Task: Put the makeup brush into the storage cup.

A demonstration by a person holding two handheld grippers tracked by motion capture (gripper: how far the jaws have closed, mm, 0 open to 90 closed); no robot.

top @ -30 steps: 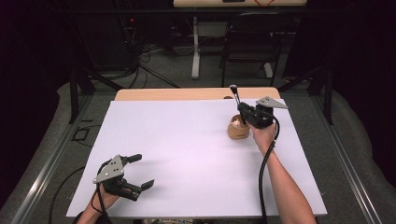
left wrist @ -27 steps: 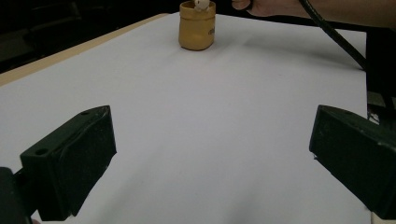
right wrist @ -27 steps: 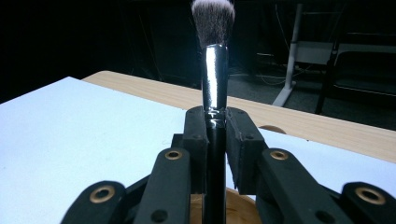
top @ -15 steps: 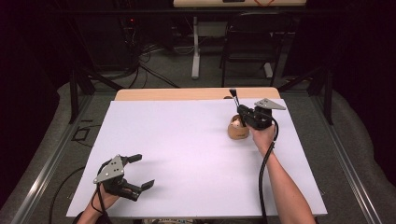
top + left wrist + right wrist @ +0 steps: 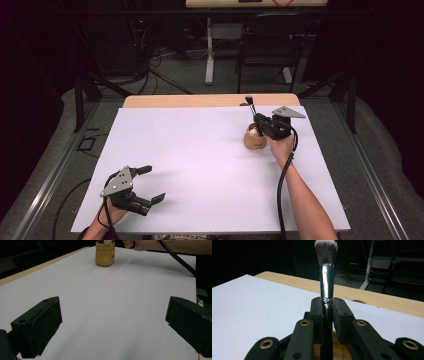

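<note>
A makeup brush point(image 5: 326, 270) with a black handle, silver ferrule and dark bristles stands upright, bristles up. My right gripper point(image 5: 327, 307) is shut on its handle. In the high view this right gripper point(image 5: 257, 120) sits at the far right of the table, with the brush point(image 5: 249, 105) rising just above a tan cup point(image 5: 255, 138). The cup point(image 5: 105, 256) stands on the white sheet, and something pale pokes out of its top. My left gripper point(image 5: 154, 183) rests near the front left corner, open, with nothing between its jaws point(image 5: 112, 325).
The white sheet point(image 5: 200, 150) covers most of a wooden table whose far edge point(image 5: 200, 101) shows bare. The right gripper's black cable point(image 5: 282, 185) trails along the forearm. Behind the table stand a chair point(image 5: 265, 45) and a desk leg point(image 5: 210, 50).
</note>
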